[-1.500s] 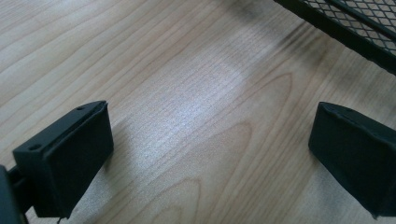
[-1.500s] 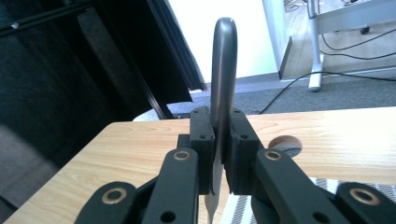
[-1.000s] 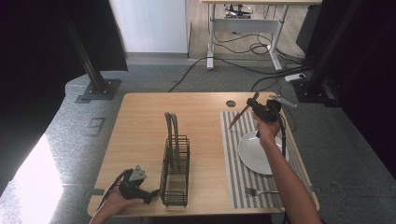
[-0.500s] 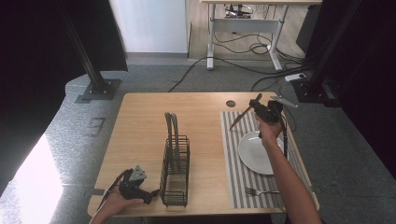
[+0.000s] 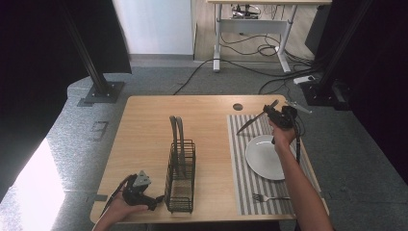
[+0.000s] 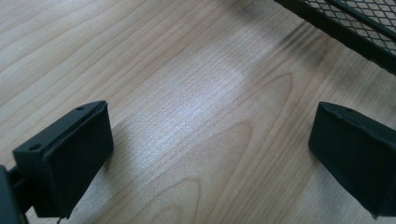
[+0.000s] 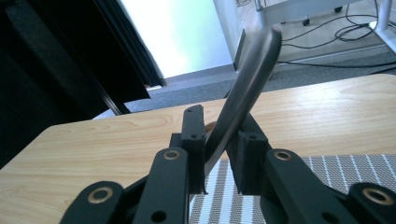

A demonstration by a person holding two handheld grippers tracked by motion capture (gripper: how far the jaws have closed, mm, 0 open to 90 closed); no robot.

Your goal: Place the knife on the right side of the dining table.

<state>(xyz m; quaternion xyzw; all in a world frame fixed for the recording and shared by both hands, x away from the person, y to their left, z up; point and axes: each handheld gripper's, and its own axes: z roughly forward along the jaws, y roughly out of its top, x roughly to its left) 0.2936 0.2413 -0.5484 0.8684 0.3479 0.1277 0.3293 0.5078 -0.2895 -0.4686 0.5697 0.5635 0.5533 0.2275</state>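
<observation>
Wooden table (image 5: 144, 139): one plate (image 5: 264, 157), one fork (image 5: 270, 197); left claw (image 6: 210, 154) wide open, empty; right claw (image 7: 219, 156) clamping one knife (image 7: 243, 98).

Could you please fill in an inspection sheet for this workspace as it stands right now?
Surface: wooden table, striped placemat on its right half.
Job's things: white plate and fork on the placemat; knife held up above it.
Clutter: black wire rack mid-table.
Grippers: left claw open, low over bare wood beside the rack; right claw shut on the knife.
Cables: one trails from each claw; several lie on the floor behind the table.
Surroundings: grey floor, black stands, a desk frame beyond.
</observation>
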